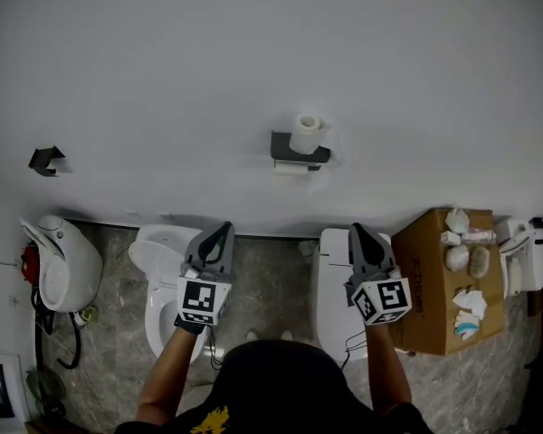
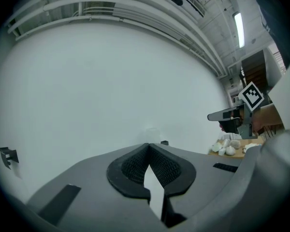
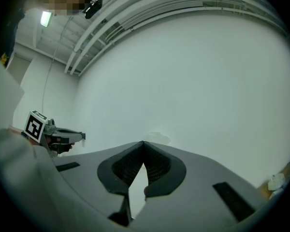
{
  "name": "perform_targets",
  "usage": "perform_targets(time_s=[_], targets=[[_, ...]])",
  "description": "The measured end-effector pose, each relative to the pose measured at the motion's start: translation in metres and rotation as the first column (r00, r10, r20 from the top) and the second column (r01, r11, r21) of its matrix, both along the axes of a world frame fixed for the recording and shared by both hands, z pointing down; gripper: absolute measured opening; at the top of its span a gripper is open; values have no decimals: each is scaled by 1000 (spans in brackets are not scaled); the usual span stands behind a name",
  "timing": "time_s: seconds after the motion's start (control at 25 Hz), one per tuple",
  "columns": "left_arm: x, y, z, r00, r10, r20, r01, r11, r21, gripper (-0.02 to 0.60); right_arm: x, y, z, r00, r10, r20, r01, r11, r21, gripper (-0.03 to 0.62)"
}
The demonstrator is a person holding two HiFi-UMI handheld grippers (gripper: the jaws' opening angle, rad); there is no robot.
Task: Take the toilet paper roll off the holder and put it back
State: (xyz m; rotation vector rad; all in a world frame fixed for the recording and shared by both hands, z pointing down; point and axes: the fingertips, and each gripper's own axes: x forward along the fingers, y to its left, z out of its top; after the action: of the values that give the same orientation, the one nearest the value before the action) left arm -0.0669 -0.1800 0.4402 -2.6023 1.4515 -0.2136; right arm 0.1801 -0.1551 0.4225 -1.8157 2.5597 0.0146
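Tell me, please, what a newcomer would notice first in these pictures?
The toilet paper roll stands out, sitting on its dark holder on the white wall. Below it, the left hand-held gripper and the right hand-held gripper point at the wall, both shut and empty. A cardboard box stands at the right.

No readable words or numbers anywhere. Black-and-white square markers (image 1: 199, 302) on cubes of left gripper (image 1: 224, 228) and right gripper (image 1: 356, 230). Dark print on cardboard box (image 1: 422, 274) side, illegible.

White roll (image 1: 306, 132), dark grey holder (image 1: 286, 146), brown cardboard box (image 1: 430, 274)
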Motion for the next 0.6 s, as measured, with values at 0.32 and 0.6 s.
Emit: perform_targets(time_s=[0.32, 0.6], targets=[[6, -12, 2, 1000, 3, -10, -3, 1000, -2, 15, 1, -10, 0, 1000, -5, -4, 5, 1000, -7, 0], [6, -19, 3, 1000, -8, -22, 8, 1000, -6, 15, -1, -19, 2, 1000, -18, -11, 18, 1000, -14, 0]])
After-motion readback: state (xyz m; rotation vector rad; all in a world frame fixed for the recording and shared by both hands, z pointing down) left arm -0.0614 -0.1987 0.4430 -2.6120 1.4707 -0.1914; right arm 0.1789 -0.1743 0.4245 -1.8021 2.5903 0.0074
